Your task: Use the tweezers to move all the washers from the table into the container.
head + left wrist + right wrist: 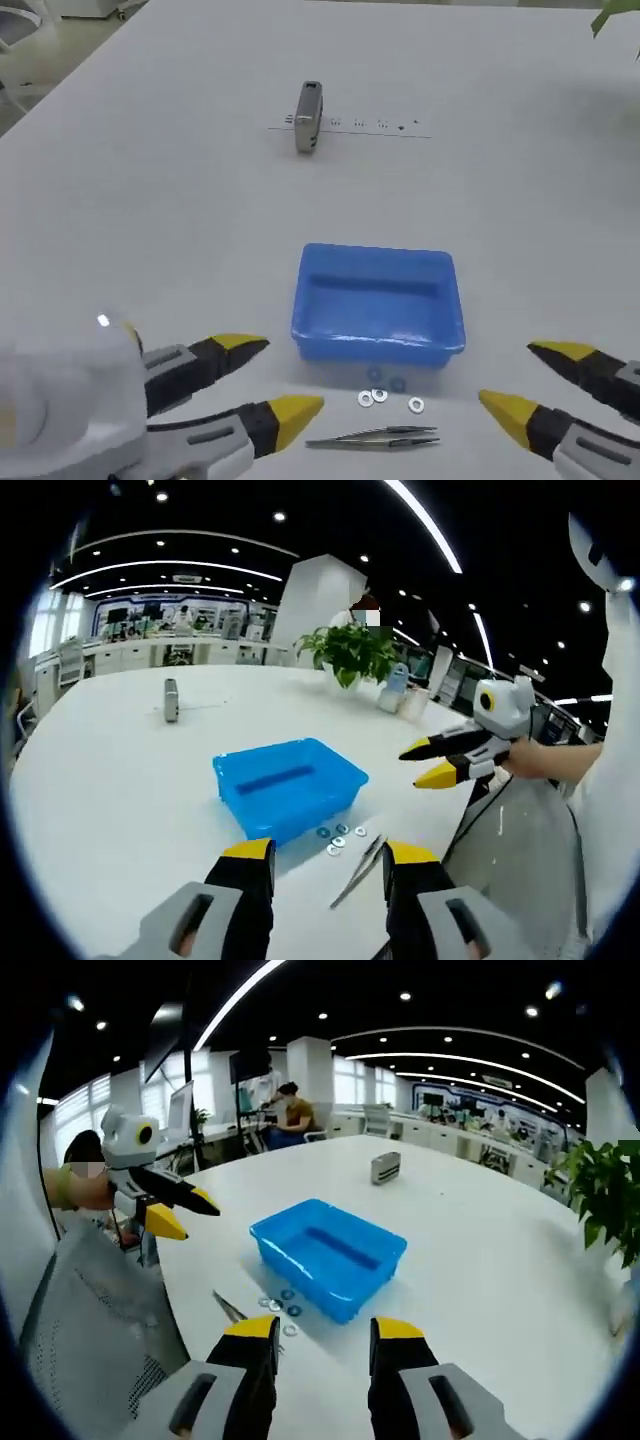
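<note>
Blue container (pixel 378 300) | washers (pixel 385 395), tweezers (pixel 375 437) beside it | left hand-held gripper (pixel 288 373), right hand-held gripper (pixel 507 373): jaws apart

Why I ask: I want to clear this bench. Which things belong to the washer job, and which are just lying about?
For the job: tweezers, washers, blue container, left gripper and right gripper, both open and empty.
Lying about: grey metal block farther back on the table, potted plant.
</note>
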Tool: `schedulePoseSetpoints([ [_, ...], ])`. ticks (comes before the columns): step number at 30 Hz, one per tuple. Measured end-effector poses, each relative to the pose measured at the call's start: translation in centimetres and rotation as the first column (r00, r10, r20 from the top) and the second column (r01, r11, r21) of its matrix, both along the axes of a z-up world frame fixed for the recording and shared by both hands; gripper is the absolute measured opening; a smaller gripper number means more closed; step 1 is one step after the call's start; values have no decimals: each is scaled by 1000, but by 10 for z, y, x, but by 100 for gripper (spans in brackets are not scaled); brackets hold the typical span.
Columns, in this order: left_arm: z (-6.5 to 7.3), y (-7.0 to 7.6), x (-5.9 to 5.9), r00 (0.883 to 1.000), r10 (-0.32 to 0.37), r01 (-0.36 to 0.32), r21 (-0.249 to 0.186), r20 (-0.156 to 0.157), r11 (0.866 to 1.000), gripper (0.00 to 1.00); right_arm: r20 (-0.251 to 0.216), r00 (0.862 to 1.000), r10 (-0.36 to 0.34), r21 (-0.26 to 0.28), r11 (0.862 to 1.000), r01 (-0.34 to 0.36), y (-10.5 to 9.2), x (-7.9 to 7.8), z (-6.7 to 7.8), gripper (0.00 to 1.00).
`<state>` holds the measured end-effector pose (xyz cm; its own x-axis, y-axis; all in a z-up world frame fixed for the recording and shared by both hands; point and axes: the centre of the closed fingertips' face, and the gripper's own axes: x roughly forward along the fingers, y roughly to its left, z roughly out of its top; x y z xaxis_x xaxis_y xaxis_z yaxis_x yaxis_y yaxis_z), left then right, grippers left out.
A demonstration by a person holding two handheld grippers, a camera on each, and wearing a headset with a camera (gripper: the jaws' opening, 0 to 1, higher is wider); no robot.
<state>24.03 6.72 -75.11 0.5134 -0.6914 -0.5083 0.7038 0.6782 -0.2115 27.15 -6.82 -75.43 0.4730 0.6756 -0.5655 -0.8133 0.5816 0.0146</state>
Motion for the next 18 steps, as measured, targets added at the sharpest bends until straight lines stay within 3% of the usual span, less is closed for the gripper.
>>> schedulePoseSetpoints([
  [2,-11,-4,-5,998,-57,58,50,-16,997,37,-8,997,82,-51,995,-83,9,-6,-8,26],
  [7,-36,-12,-12,987,-150,156,126,-55,980,24,-45,965,259,-170,950,-263,29,-20,-31,20],
  [9,-47,-11,-13,982,-173,183,165,-71,969,20,-56,942,330,-220,917,-334,37,-25,-40,18],
  [12,-55,-13,-14,975,-207,220,205,-81,954,15,-86,898,432,-278,855,-438,47,-32,-51,14],
  [13,-58,-12,-14,969,-234,246,242,-76,939,14,-93,893,441,-282,848,-449,48,-33,-53,14],
  [15,-58,-15,-15,961,-266,276,282,-72,919,10,-113,870,480,-305,816,-490,52,-36,-60,12],
  [17,-60,-17,-15,956,-284,292,299,-70,909,5,-122,851,511,-336,786,-519,54,-36,-66,12],
  [18,-60,-17,-14,961,-267,275,302,-70,913,0,-123,845,520,-350,774,-527,56,-35,-68,12],
])
